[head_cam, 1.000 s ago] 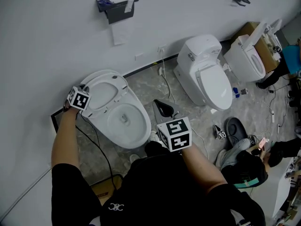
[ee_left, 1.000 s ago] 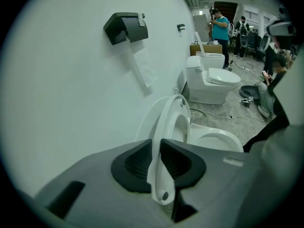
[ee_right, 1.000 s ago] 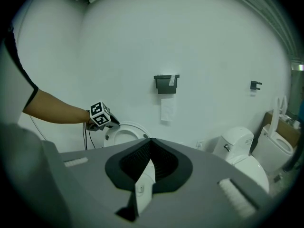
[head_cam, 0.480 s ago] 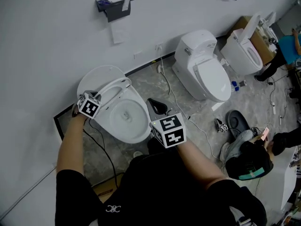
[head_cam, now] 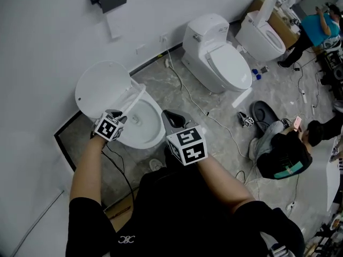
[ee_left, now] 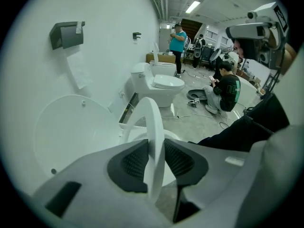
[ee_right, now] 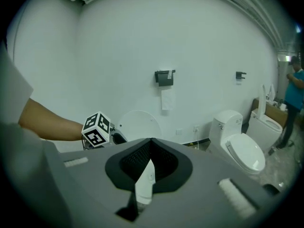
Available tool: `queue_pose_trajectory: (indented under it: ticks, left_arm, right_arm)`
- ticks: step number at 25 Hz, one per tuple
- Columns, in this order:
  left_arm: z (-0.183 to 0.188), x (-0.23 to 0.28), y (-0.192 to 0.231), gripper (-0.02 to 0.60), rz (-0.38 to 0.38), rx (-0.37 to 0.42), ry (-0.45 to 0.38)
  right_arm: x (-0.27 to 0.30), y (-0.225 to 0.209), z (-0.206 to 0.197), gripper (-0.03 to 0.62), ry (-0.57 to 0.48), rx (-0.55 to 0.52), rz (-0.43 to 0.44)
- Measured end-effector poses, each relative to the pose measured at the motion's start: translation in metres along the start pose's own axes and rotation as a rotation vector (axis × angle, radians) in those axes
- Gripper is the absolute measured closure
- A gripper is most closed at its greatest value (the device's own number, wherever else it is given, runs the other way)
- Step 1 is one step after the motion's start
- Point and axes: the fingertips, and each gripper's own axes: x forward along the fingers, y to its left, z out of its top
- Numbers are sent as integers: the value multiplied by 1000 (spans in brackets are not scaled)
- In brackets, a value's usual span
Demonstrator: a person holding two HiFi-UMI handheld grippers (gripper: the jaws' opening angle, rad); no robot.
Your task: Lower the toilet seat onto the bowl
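The toilet seat [ee_left: 154, 127] hangs half-lowered, tilted between the raised lid [head_cam: 102, 87] and the bowl [head_cam: 147, 127] at the near left. My left gripper [ee_left: 153, 163] pinches its rim, jaws just easing wider. My right gripper [ee_right: 151, 163], nearer and to the right, is pressed together.

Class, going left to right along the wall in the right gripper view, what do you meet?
Raised toilet lid → toilet paper holder → closed white toilet → far toilet with its lid up → person in a teal shirt.
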Motion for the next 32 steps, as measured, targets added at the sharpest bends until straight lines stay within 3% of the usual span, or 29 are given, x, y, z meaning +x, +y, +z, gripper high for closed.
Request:
queue_pose_trajectory:
  ticks: [8, 20, 25, 32]
  left_arm:
    - [-19, 38, -54, 451, -66, -9, -18]
    - [-63, 131, -130, 396, -261, -2, 60]
    - [-85, 180, -153, 385, -276, 51, 100]
    - [-117, 243, -164, 365, -326, 11, 97]
  right_arm:
    - [-7, -16, -54, 585, 71, 85, -70]
    - [18, -34, -122, 586, 184, 153, -97]
    - [29, -45, -159, 586, 244, 166, -109]
    - [51, -59, -202, 585, 309, 179, -111]
